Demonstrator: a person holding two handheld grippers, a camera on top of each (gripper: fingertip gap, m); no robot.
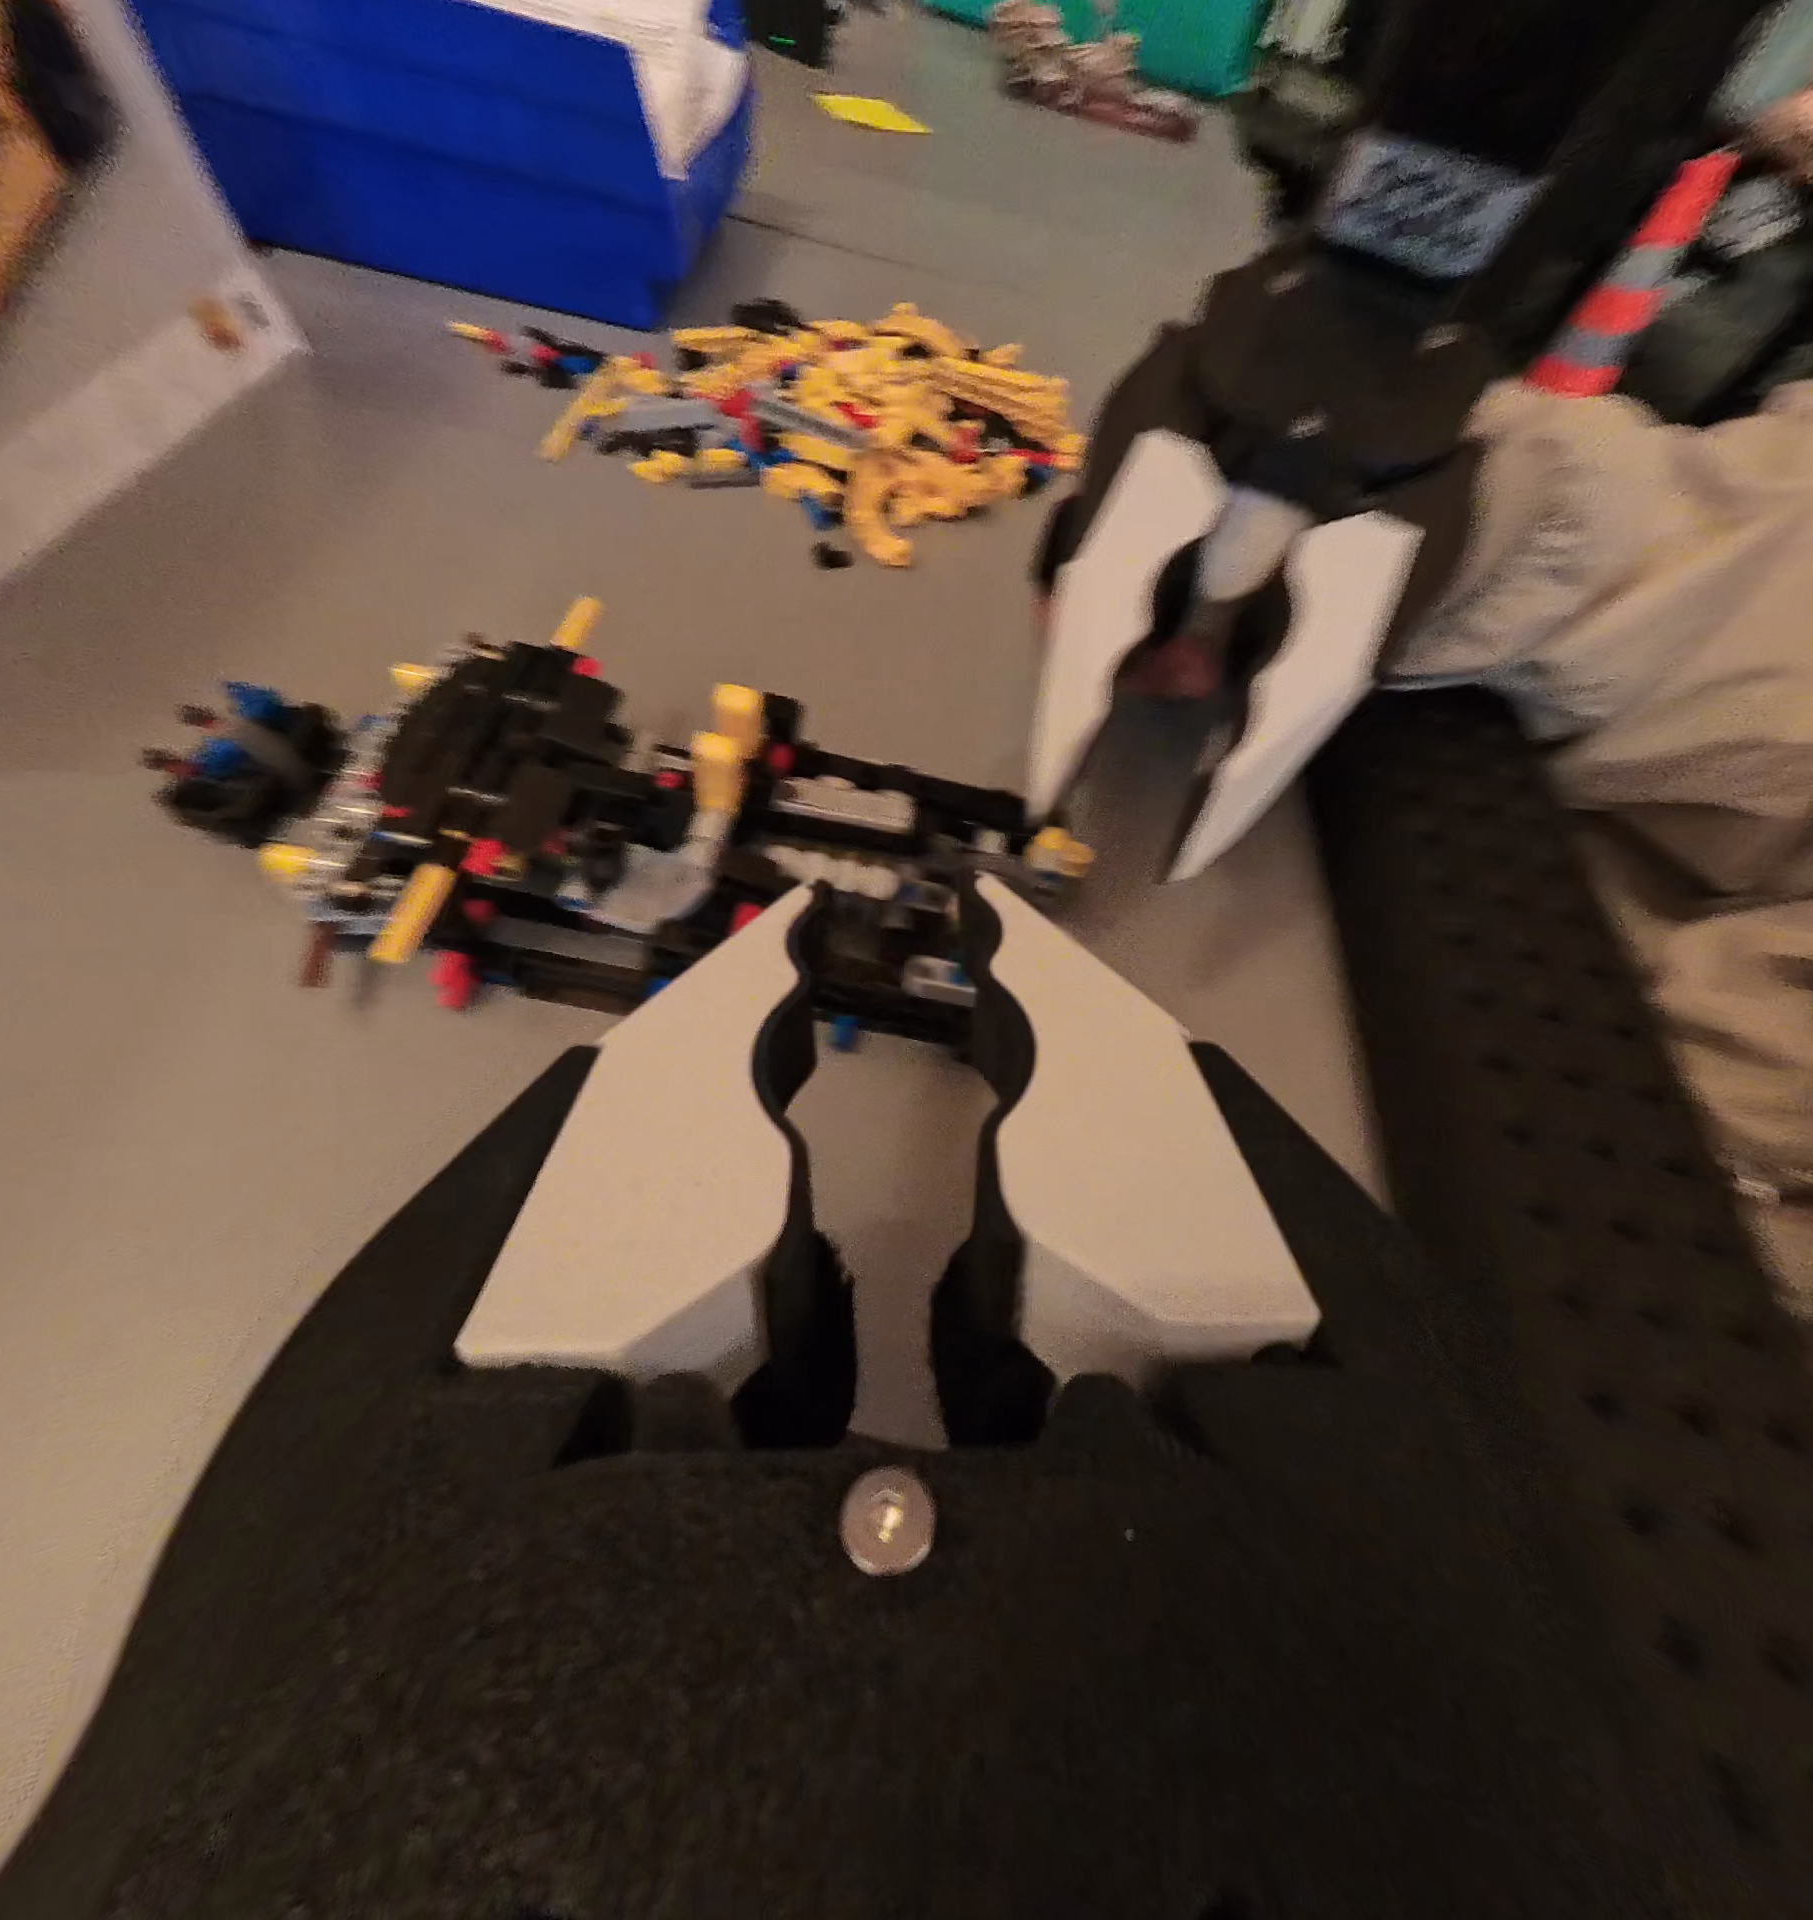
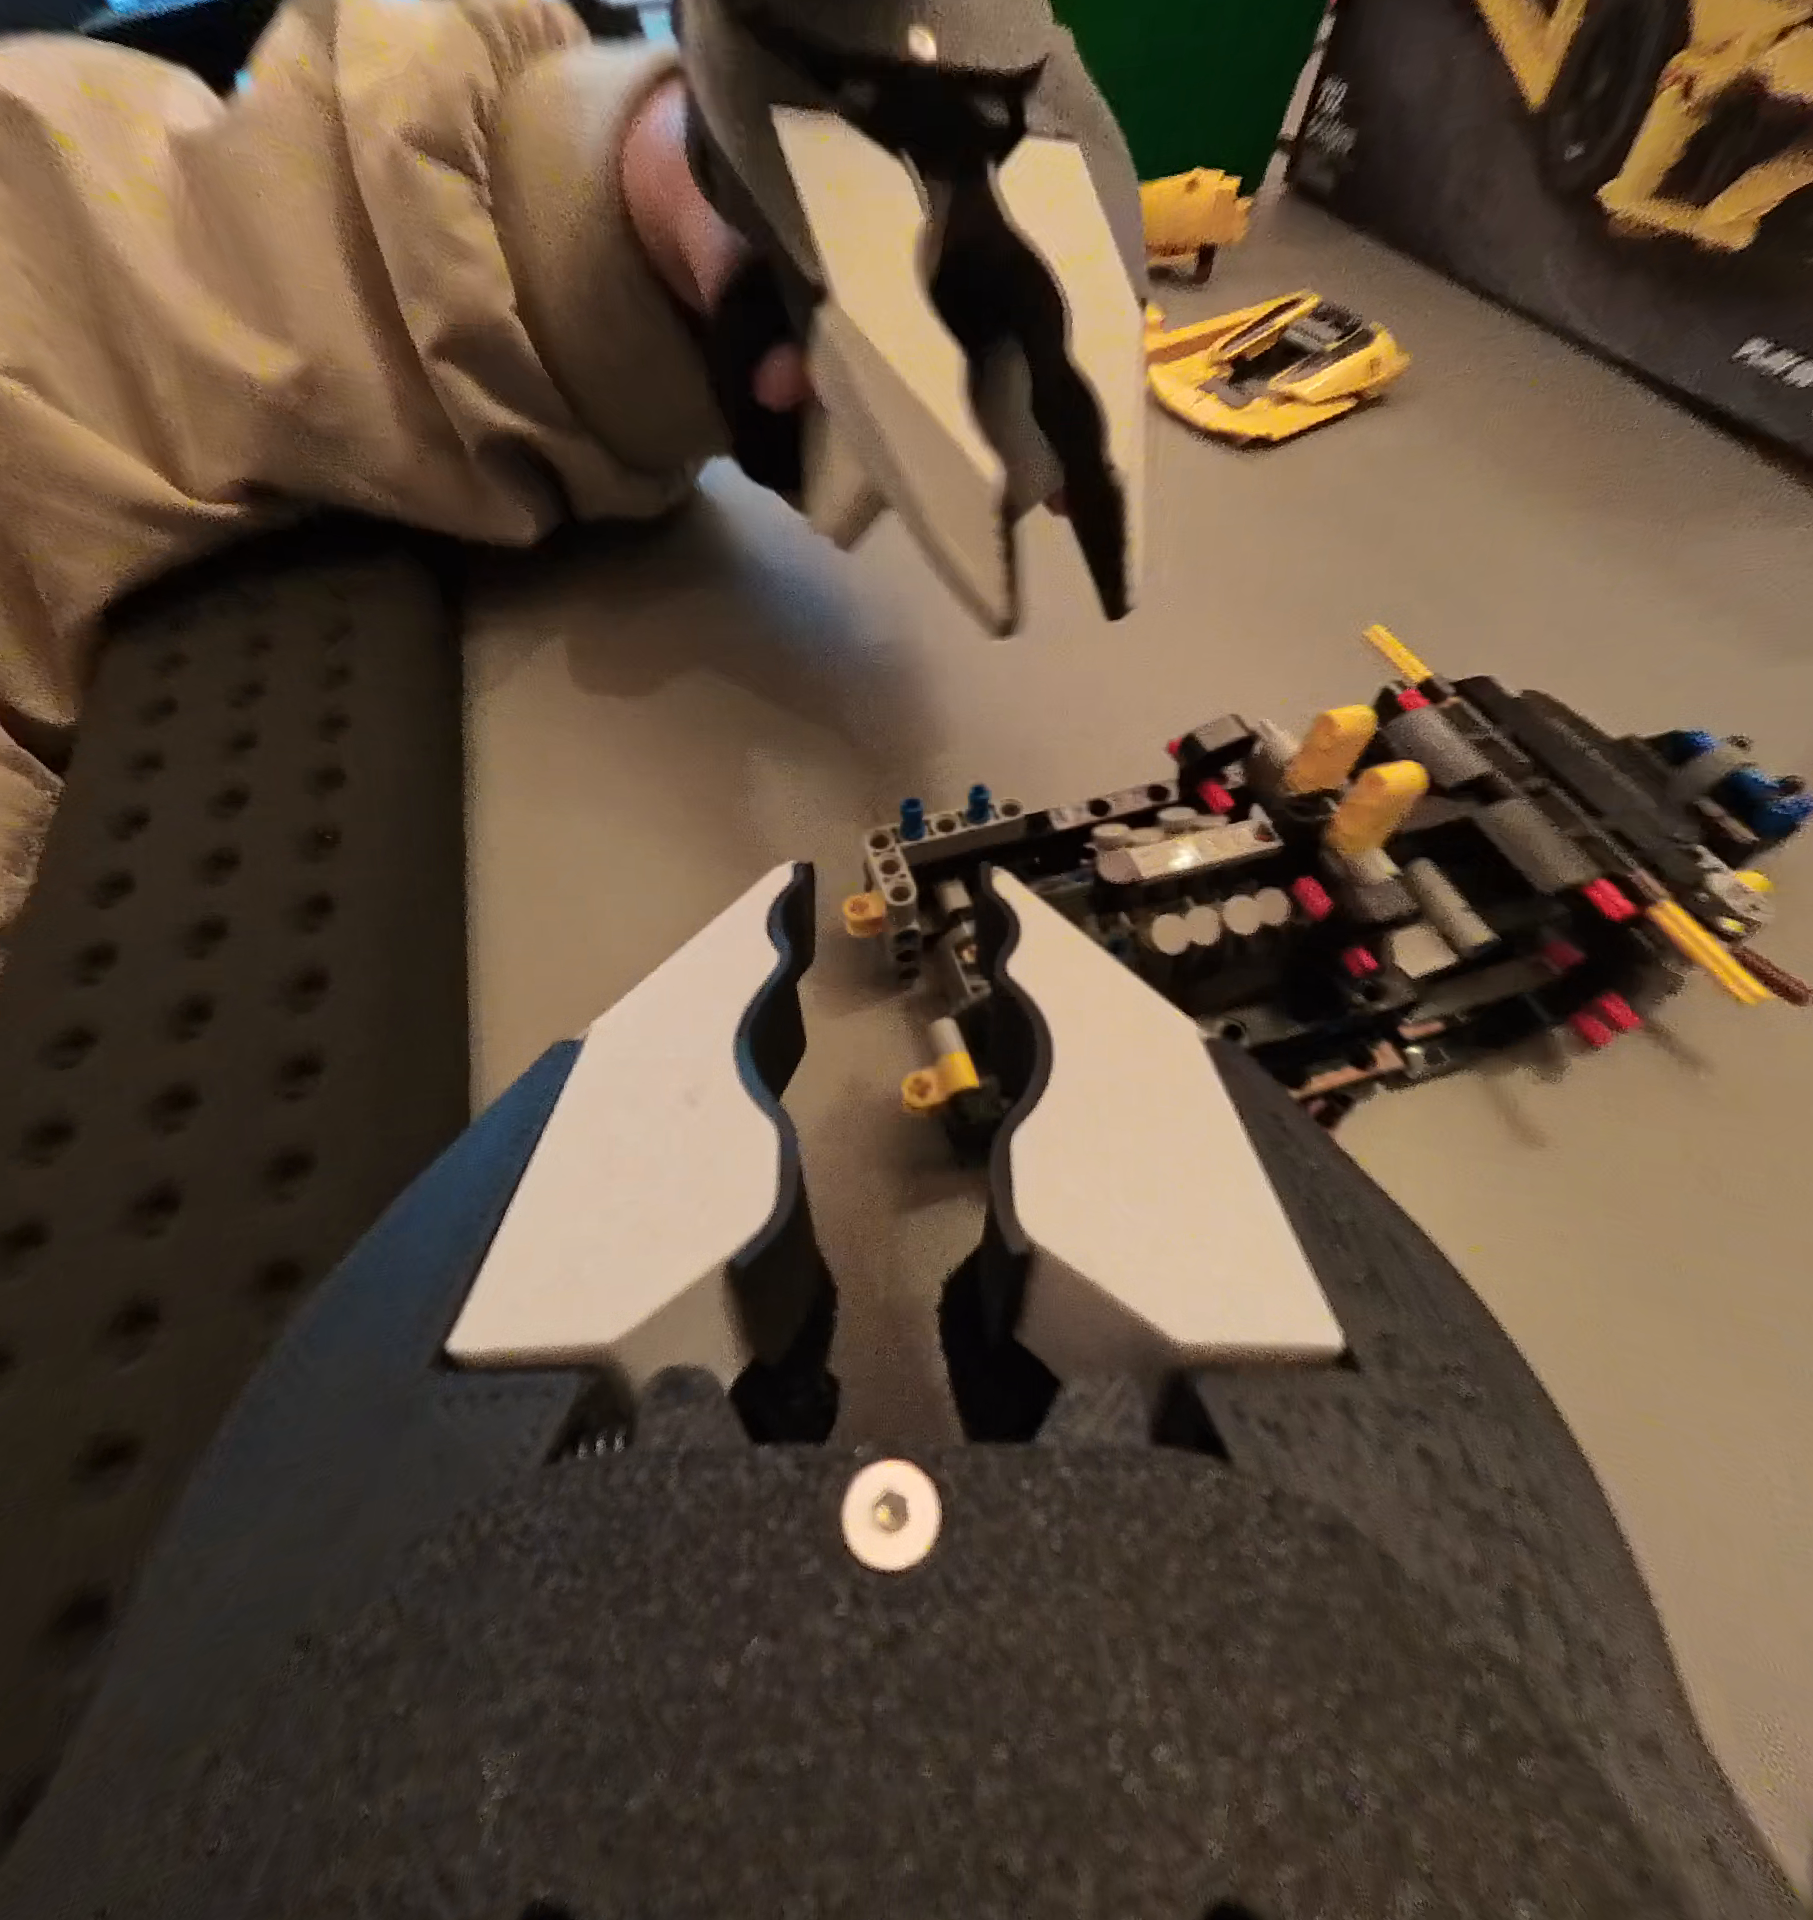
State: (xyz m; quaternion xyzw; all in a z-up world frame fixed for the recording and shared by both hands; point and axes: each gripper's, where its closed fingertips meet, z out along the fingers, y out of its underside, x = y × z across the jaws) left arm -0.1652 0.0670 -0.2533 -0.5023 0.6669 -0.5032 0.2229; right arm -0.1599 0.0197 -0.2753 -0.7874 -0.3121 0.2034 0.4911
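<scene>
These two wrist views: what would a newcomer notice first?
A half-built black brick model with yellow and red parts lies on the grey table, both open grippers close above its near end: left gripper, right gripper. Behind it lies a pile of loose yellow pieces.

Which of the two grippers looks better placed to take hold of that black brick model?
Probably the right gripper: its open fingertips sit low at the grey end frame of the brick model. The left gripper is open too, but hangs above the table, clear of the model.
</scene>
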